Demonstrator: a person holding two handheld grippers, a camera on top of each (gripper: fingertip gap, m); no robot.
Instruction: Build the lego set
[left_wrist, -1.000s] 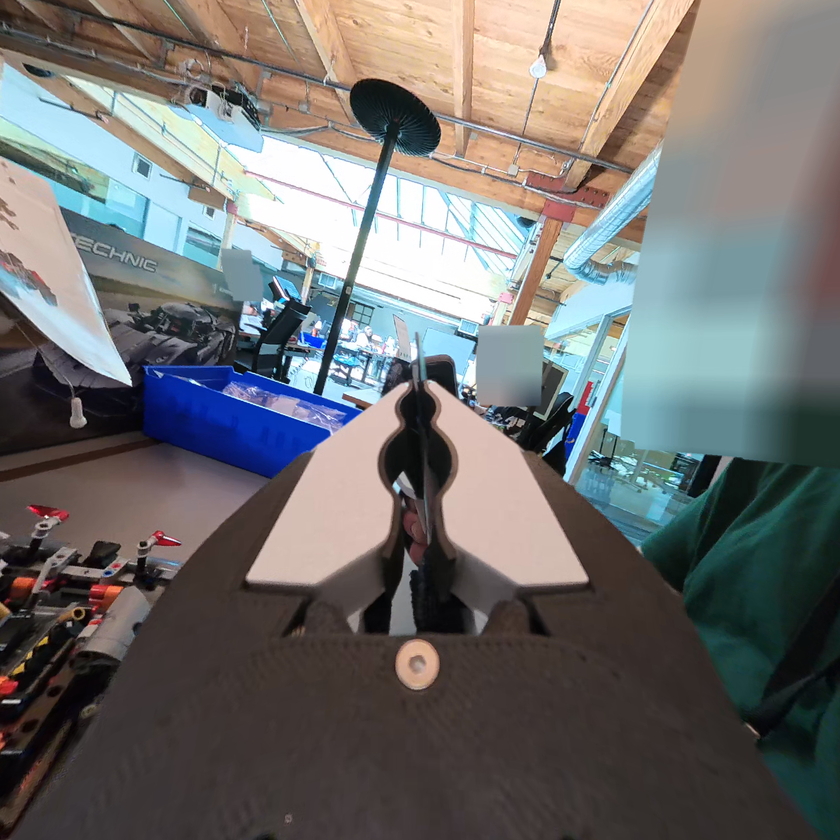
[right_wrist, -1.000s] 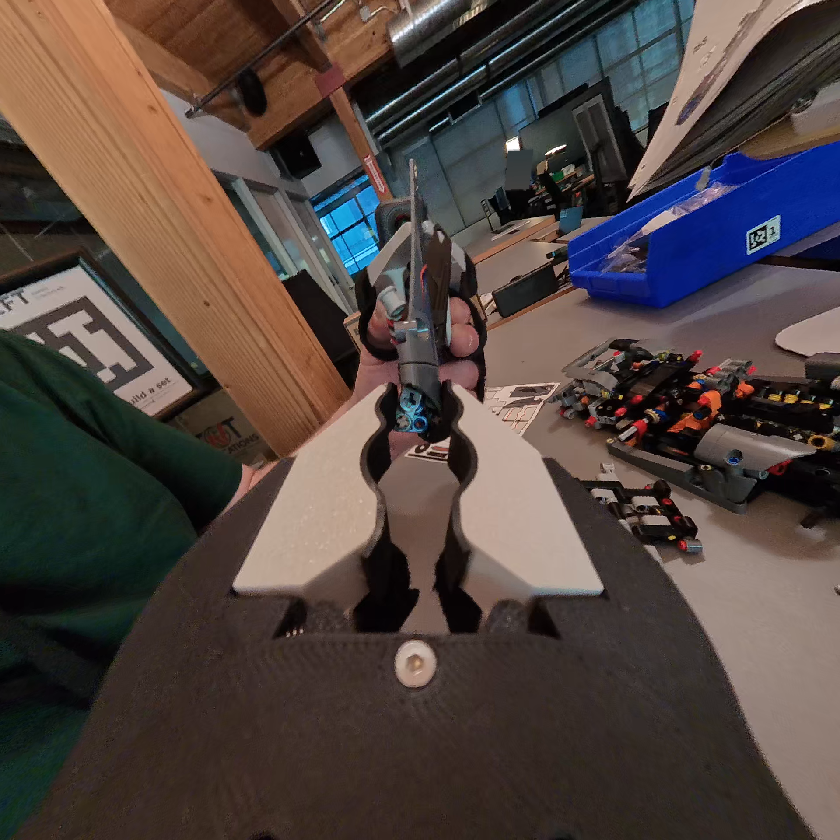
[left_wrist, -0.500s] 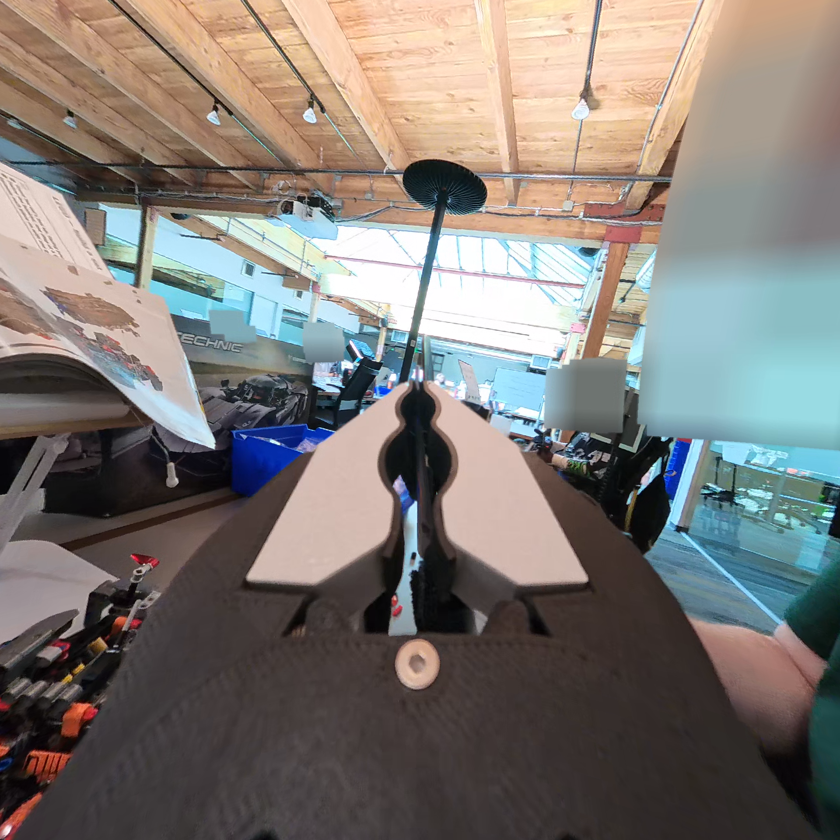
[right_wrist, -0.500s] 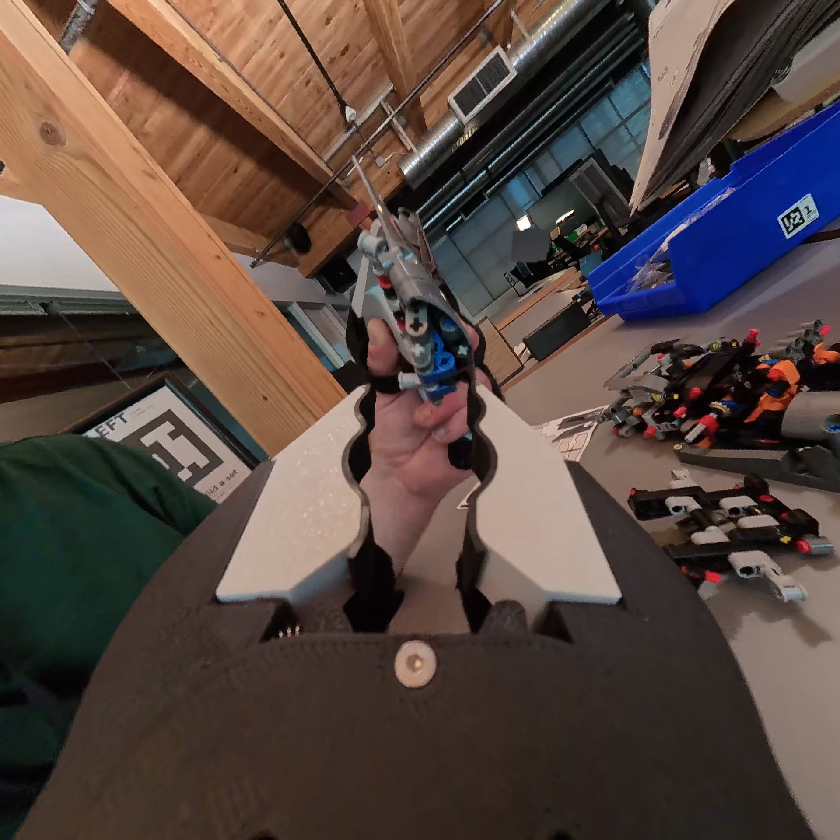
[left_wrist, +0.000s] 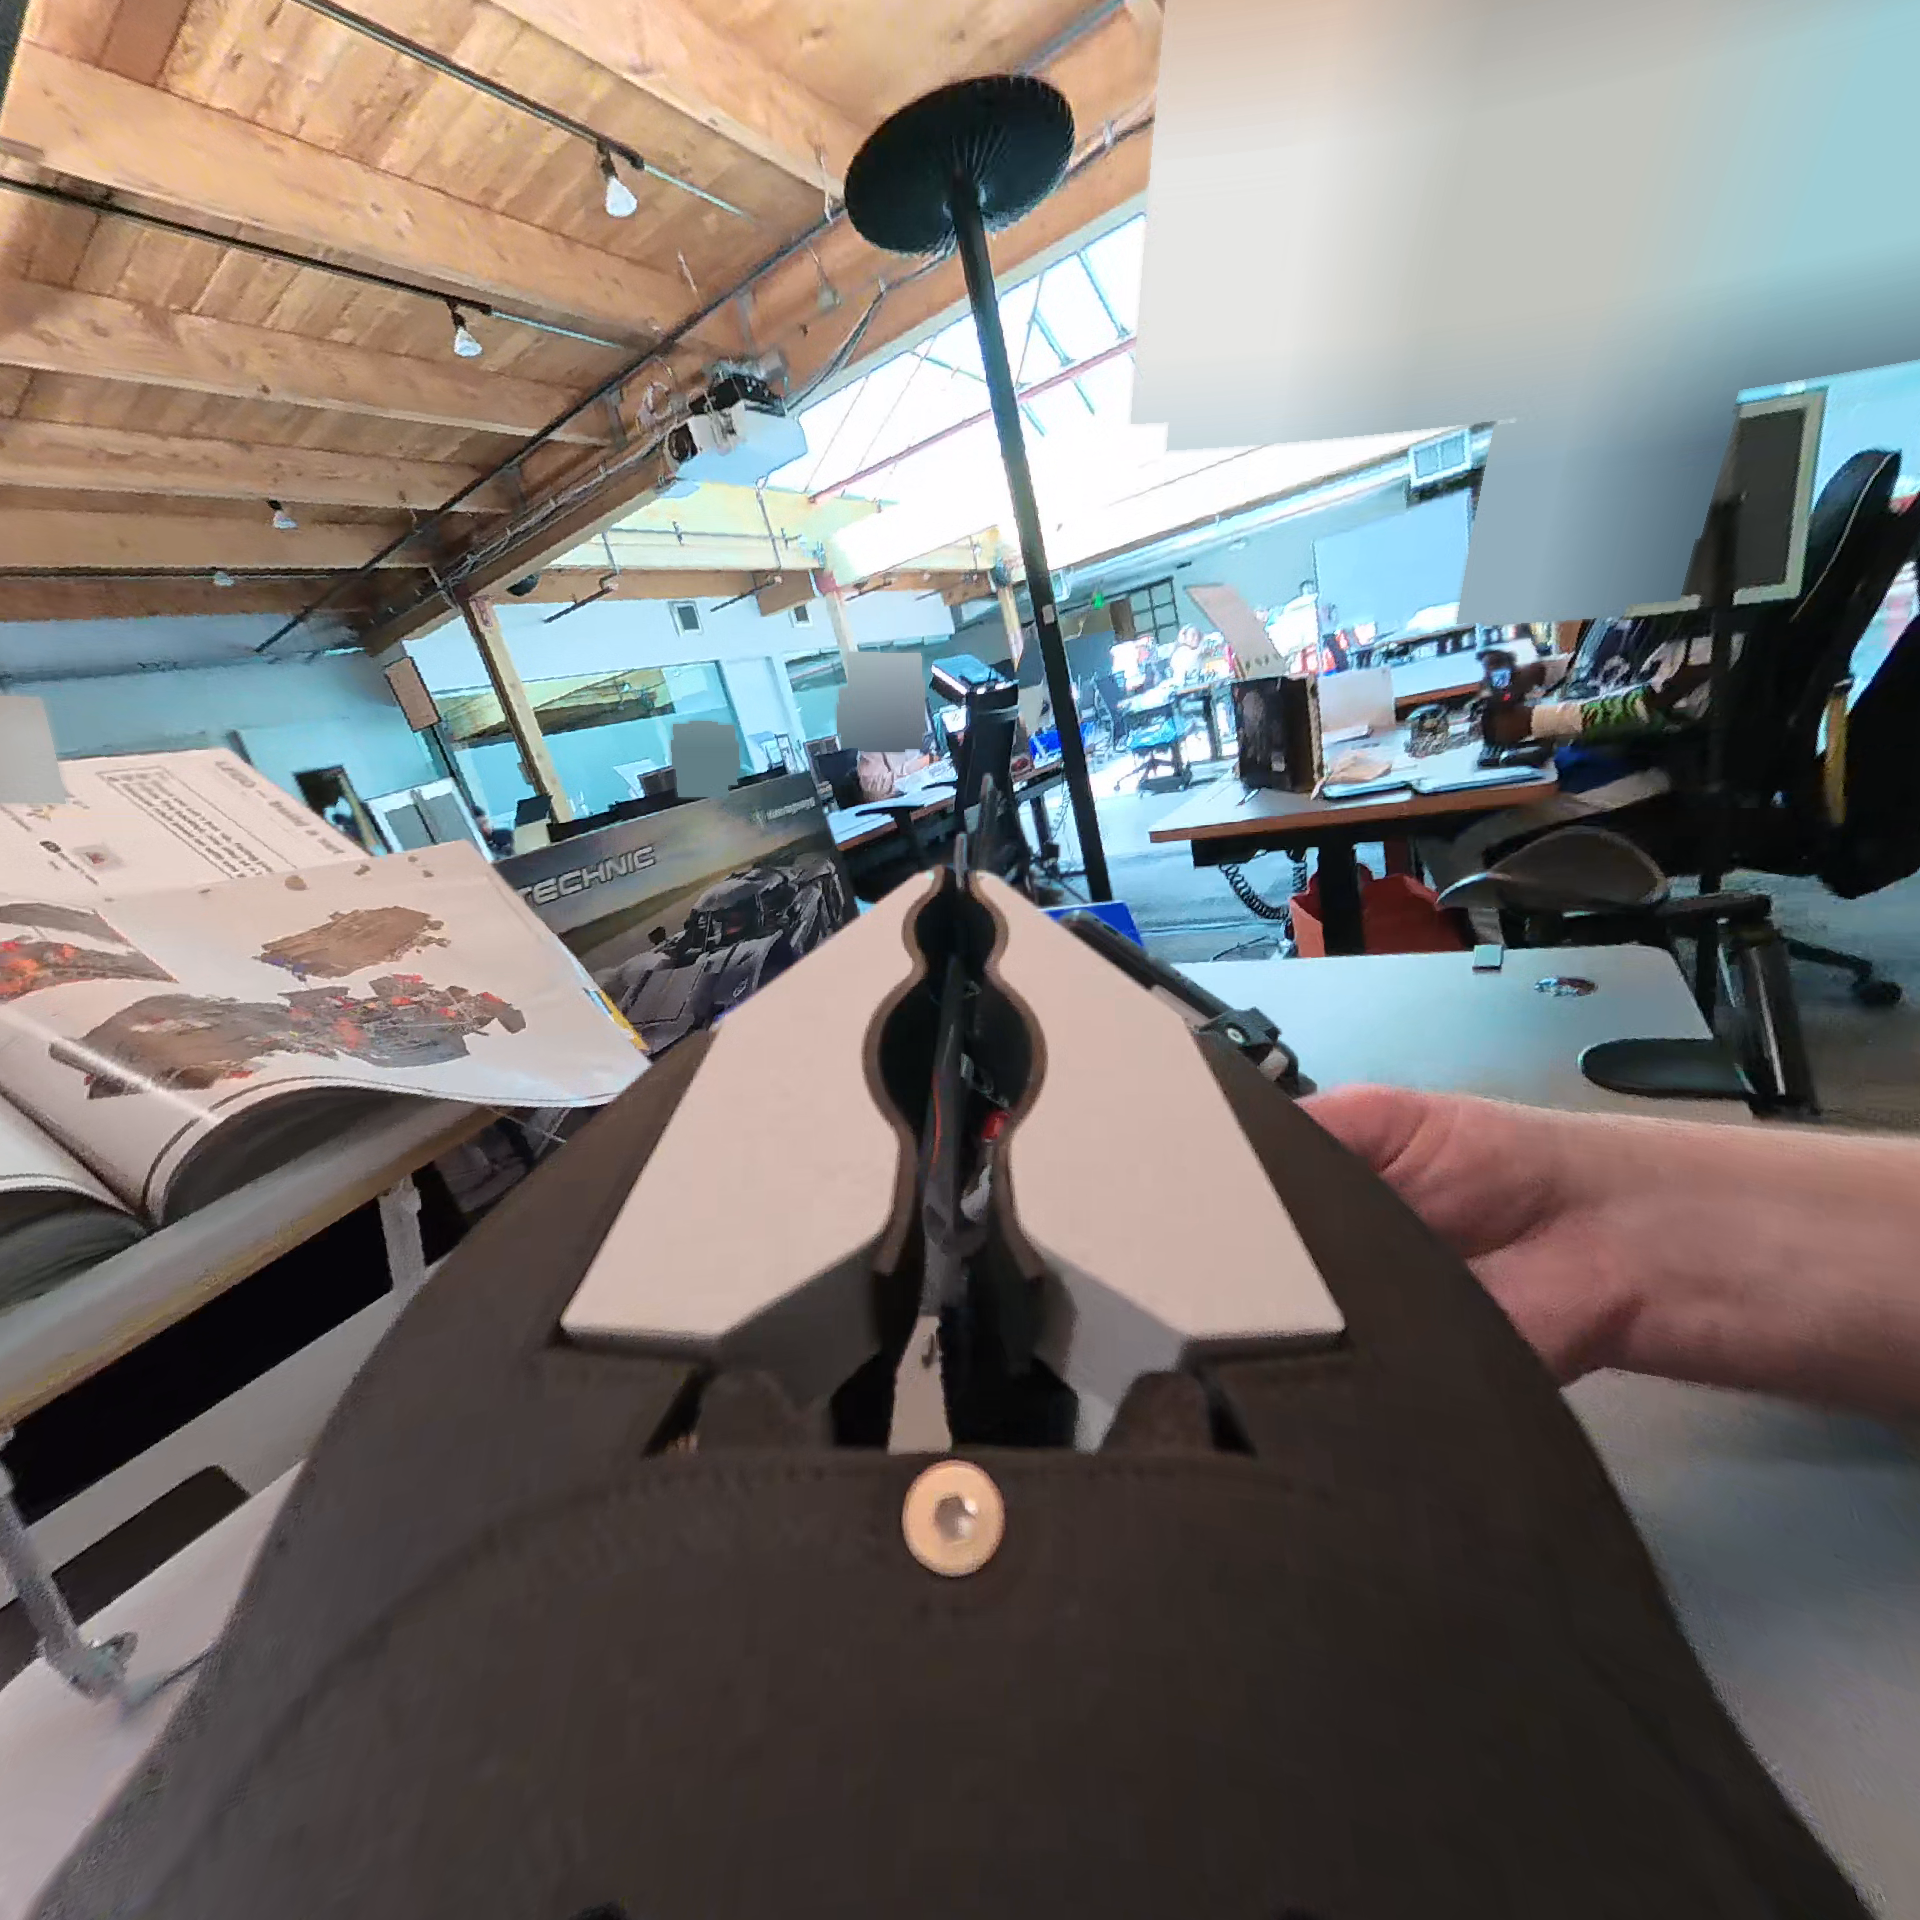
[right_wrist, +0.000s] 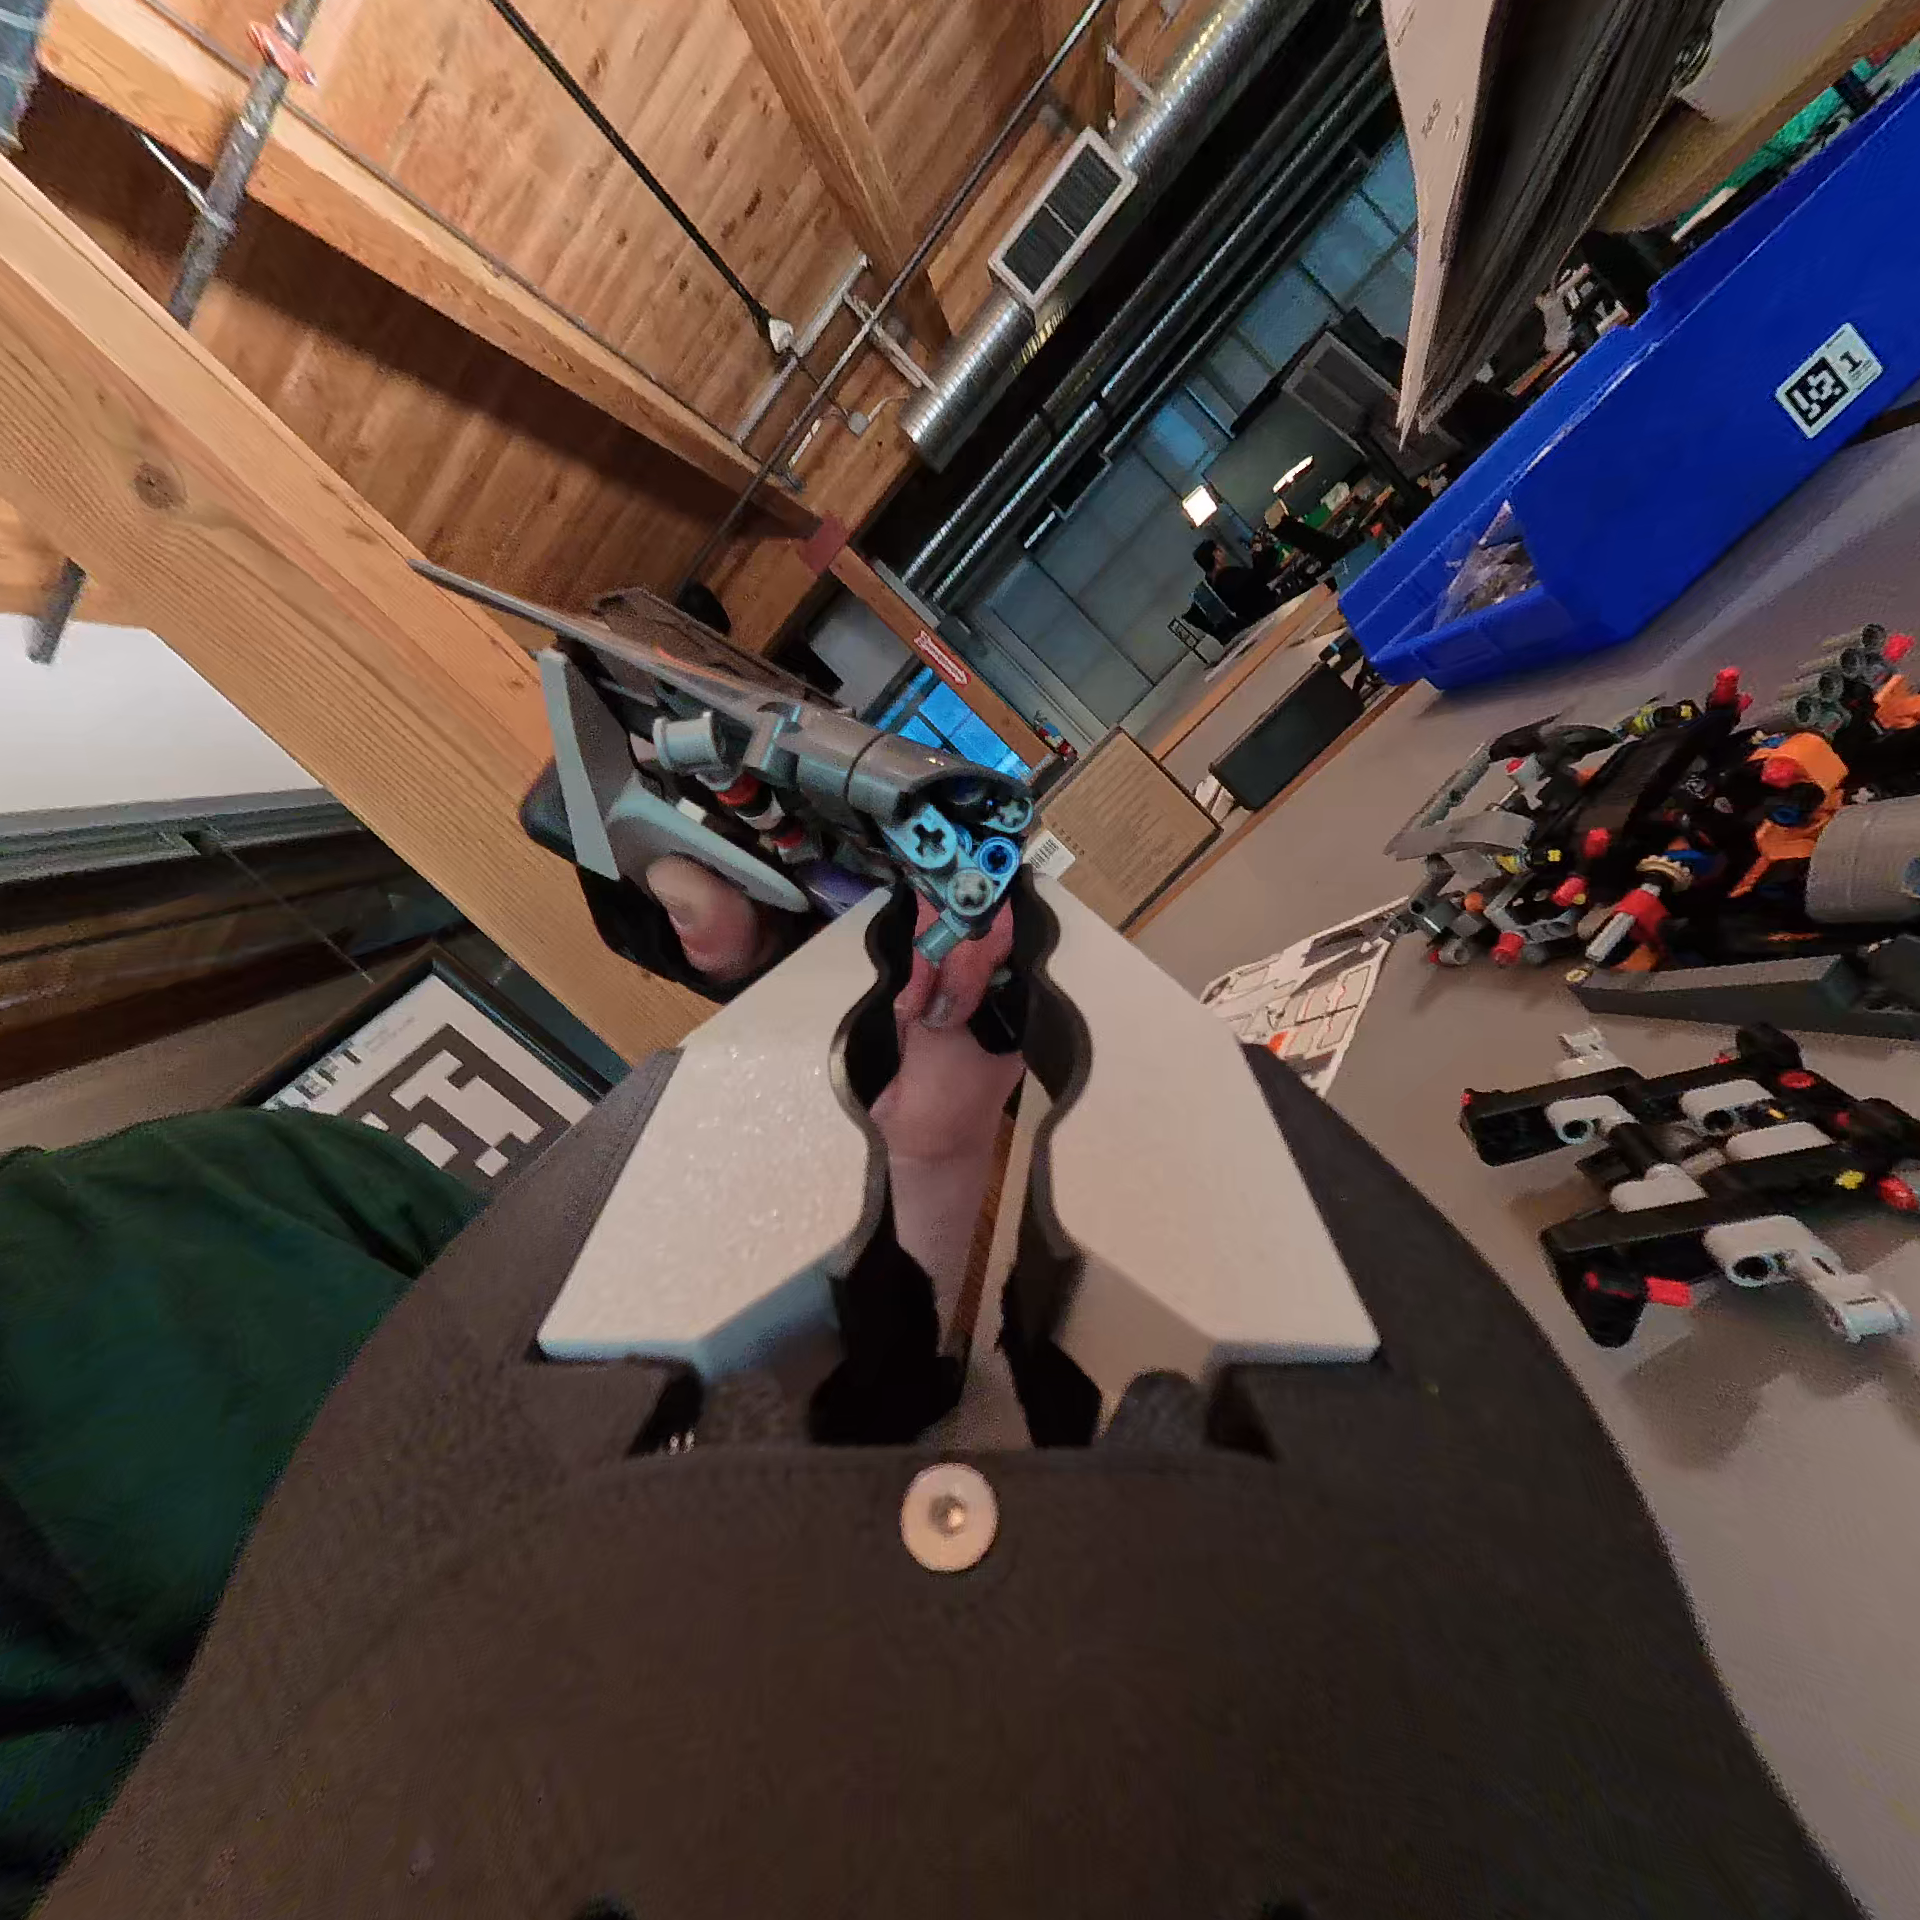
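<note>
We hold our left gripper (left_wrist: 961, 883) clenched on a thin grey lego sub-assembly (left_wrist: 956, 1122), raised off the table. In the right wrist view that sub-assembly (right_wrist: 831, 779) hangs just past the tips of our right gripper (right_wrist: 961, 909), whose jaws stand apart with nothing between them. To the right, the larger lego chassis (right_wrist: 1683, 842) and a small black frame (right_wrist: 1704, 1174) lie on the smooth grey table (right_wrist: 1714, 1455); a blue bin (right_wrist: 1662, 457) sits farther back. An open instruction book (left_wrist: 260, 987) rests at left, under rough timber ceiling beams (left_wrist: 312, 312).
</note>
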